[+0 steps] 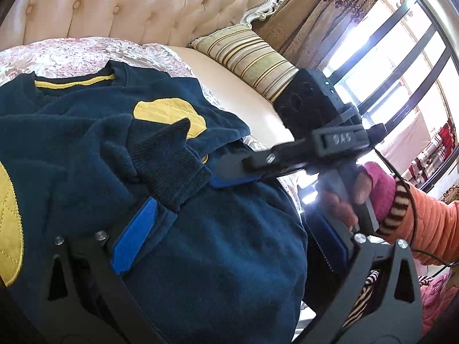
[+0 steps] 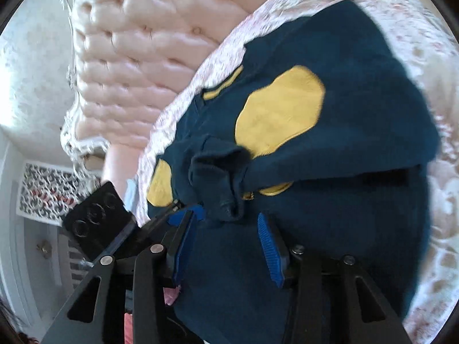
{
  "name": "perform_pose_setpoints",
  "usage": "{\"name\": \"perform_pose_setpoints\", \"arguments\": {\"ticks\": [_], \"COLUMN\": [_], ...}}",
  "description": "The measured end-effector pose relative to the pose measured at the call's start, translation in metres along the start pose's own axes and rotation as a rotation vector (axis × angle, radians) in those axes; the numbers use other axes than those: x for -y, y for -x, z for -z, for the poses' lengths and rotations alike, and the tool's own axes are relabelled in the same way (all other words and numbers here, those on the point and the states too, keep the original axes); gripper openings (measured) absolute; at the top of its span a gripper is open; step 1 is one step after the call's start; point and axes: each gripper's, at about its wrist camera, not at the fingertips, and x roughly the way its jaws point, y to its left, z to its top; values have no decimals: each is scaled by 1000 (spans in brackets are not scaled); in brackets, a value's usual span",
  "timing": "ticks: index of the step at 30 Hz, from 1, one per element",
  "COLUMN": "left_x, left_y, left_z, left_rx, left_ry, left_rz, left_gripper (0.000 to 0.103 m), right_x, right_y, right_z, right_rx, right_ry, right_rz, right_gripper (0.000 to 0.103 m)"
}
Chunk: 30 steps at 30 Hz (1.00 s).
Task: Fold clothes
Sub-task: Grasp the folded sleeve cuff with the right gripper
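Observation:
A navy sweater (image 1: pixel 218 258) with yellow patches (image 1: pixel 169 111) lies on the bed, one sleeve folded across its chest. The ribbed cuff (image 1: pixel 172 169) rests on the body. My left gripper (image 1: pixel 232 210) stands wide open over the sweater, its left pad (image 1: pixel 134 238) just beside the cuff. In the right wrist view my right gripper (image 2: pixel 225 218) is open, the cuff (image 2: pixel 223 197) lies between its fingertips, and the pads do not press on it. From the left wrist view, one right-gripper pad (image 1: pixel 229 182) lies against the cuff. A hand (image 1: pixel 370 189) in a pink fingerless glove holds that gripper.
A lace bedspread (image 2: pixel 441 200) covers the bed under the sweater. The tufted headboard (image 1: pixel 129 5) stands behind, with a striped pillow (image 1: pixel 249 57) at its right. Curtains (image 1: pixel 315 8) and a barred window (image 1: pixel 401 71) are at far right. A door (image 2: pixel 43 246) shows at left.

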Motion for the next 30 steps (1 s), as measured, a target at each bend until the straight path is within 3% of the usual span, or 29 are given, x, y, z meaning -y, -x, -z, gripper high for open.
{"name": "perform_pose_setpoints", "arguments": {"ticks": [4, 6, 7, 11, 14, 19, 21, 25, 27, 30], "left_x": [-1, -2, -2, -4, -3, -6, -6, -6, -7, -5], "left_y": [-1, -1, -1, -1, -1, 0, -1, 0, 4, 15], "left_z": [-1, -1, -1, -2, -1, -3, -3, -3, -4, -6], "left_rx": [1, 1, 2, 6, 7, 15, 14, 15, 12, 8], "left_ry": [2, 3, 4, 10, 6, 17, 17, 19, 35, 62], "left_rz": [3, 6, 7, 13, 10, 16, 14, 19, 32, 50], "left_gripper": [102, 102, 102, 102, 102, 102, 102, 102, 102, 102], "right_x": [-11, -17, -24, -50, -44, -63, -67, -69, -71, -71], "right_y": [-13, -21, -22, -31, -34, -35, -37, -39, -37, -27], "right_z": [-7, -11, -8, -4, -14, -12, -11, -8, 0, 4], "right_rx": [4, 1, -14, -30, -18, -1, -7, 31, 69, 108], "right_ry": [34, 52, 84, 194, 162, 255, 304, 371, 388, 364], "right_rz": [3, 6, 30, 122, 126, 147, 212, 295, 299, 233], "right_gripper": [40, 24, 22, 22, 22, 21, 9, 9, 9, 9]}}
